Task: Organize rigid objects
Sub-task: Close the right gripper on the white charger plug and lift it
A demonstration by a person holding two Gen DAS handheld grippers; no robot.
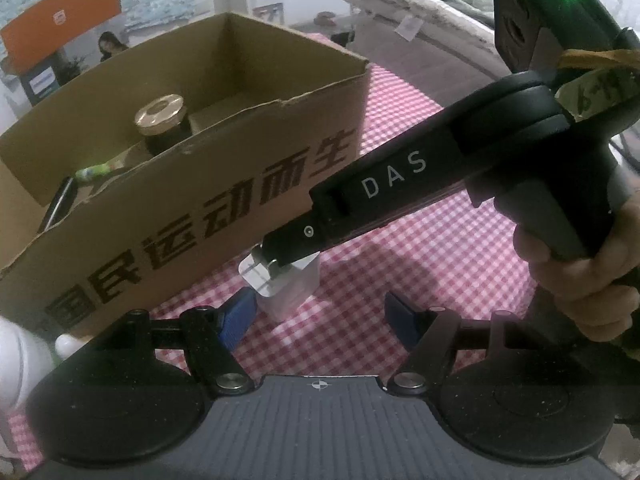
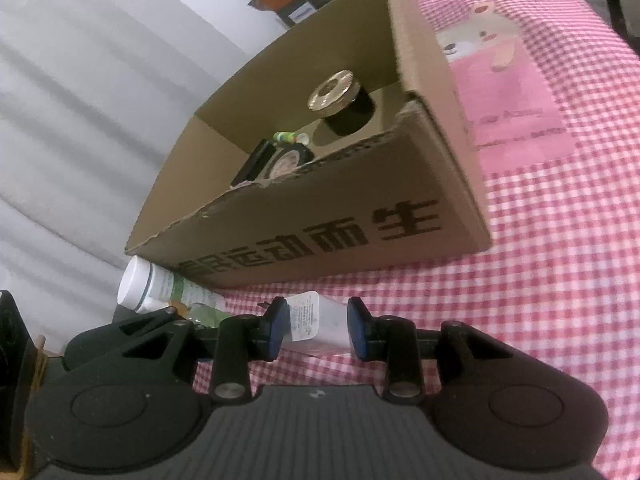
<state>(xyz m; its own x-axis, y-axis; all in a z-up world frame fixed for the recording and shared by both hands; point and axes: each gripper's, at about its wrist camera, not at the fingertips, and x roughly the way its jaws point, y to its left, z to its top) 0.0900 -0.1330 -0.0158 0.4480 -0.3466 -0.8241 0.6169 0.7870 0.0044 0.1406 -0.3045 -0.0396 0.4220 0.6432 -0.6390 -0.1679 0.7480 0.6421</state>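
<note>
- Your right gripper (image 2: 318, 330) pinches the white charger block (image 2: 316, 324), pads pressed on both sides, low over the checked tablecloth (image 2: 540, 280).
- Your left gripper (image 1: 320, 316) stands spread and empty, flanking the same block.
- The cardboard box (image 2: 320, 236), just beyond, likely receives it; a dark jar (image 2: 344, 104) sits inside.

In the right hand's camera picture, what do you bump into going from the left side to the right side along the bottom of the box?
White bottle lying on its side → left blue pad → white charger block held between the pads → right blue pad → pink checked cloth.
</note>
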